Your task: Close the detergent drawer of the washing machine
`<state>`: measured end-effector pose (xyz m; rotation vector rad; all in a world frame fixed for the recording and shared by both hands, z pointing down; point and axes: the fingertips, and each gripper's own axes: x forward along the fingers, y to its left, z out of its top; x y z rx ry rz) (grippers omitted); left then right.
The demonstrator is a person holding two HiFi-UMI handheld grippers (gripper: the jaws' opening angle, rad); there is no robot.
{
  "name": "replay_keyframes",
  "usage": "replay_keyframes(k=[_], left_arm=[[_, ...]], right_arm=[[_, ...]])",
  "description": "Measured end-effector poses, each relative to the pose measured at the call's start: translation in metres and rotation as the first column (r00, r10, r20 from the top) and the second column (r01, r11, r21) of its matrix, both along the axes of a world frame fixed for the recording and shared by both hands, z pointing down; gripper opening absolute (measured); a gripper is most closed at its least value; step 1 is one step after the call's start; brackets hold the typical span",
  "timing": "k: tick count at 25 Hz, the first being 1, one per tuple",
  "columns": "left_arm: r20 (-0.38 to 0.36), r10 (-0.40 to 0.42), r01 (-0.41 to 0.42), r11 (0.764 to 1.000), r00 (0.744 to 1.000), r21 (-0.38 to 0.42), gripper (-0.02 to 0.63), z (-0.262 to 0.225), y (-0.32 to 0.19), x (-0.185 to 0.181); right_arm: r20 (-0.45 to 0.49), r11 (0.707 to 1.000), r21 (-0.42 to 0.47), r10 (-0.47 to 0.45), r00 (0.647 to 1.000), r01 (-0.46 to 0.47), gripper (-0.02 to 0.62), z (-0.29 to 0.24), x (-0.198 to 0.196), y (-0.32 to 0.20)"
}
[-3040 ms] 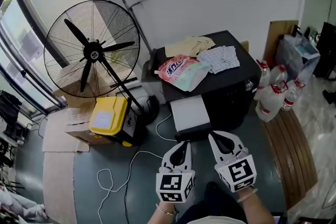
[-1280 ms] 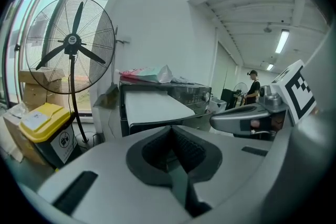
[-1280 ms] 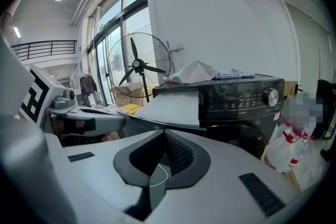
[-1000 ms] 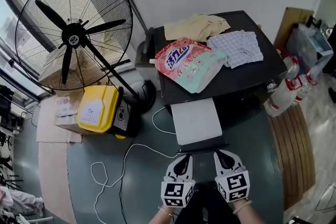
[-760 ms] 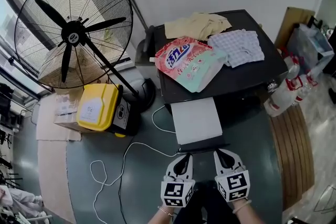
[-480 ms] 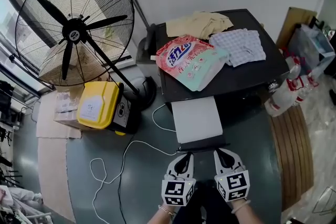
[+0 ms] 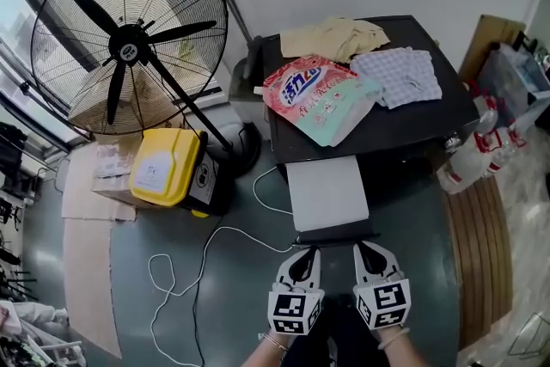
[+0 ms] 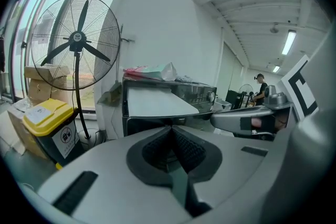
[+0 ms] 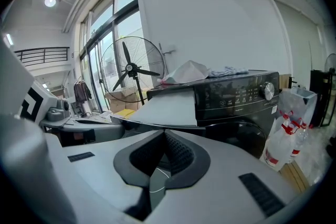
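Detergent drawer (image 7: 326, 192) hasn't moved: white, pulled far out.

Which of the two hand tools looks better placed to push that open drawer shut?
Left, narrowly: the left gripper points squarely at the drawer front; the right gripper sees it off-centre. Both are shut.

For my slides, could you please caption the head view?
Grey left gripper and right gripper, both shut, face the black washing machine's open white detergent drawer.

You're looking at a black washer (image 7: 404, 120) with a white drawer (image 7: 326, 193), a pink-and-green pouch (image 7: 318, 94), a blue-checked cloth (image 7: 397, 75) and a yellow bin (image 7: 159, 172).
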<state>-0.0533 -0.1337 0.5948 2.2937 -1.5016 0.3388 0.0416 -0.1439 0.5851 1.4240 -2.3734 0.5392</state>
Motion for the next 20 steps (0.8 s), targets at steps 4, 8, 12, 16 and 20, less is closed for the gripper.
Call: replay_keyframes(k=[4,8,12,16,20], left_arm=[[0.004,-0.003,0.003,1.000,1.000,0.002,0.015,0.000,-0.001,0.000],[0.005,-0.005,0.005,1.000,1.000,-0.002,0.015,0.000,-0.001,0.001],[0.011,-0.002,0.002,1.000,1.000,0.000,0.015,0.001,-0.002,0.000],[0.012,-0.010,0.010,1.000,1.000,0.001,0.015,0.000,-0.009,-0.001],[0.012,-0.022,0.022,1.000,1.000,-0.005,0.015,-0.001,-0.020,-0.005]], right_arm=[[0.000,1.000,0.003,-0.005,1.000,0.005,0.025,0.000,0.000,-0.001],[0.001,1.000,0.004,-0.005,1.000,0.005,0.026,0.000,0.001,-0.001],[0.002,1.000,0.005,-0.007,1.000,0.007,0.025,0.000,0.000,-0.002],[0.005,1.000,0.011,-0.007,1.000,0.007,0.025,-0.001,-0.002,-0.010],[-0.006,1.000,0.011,-0.021,1.000,0.021,0.026,-0.002,-0.006,-0.019]])
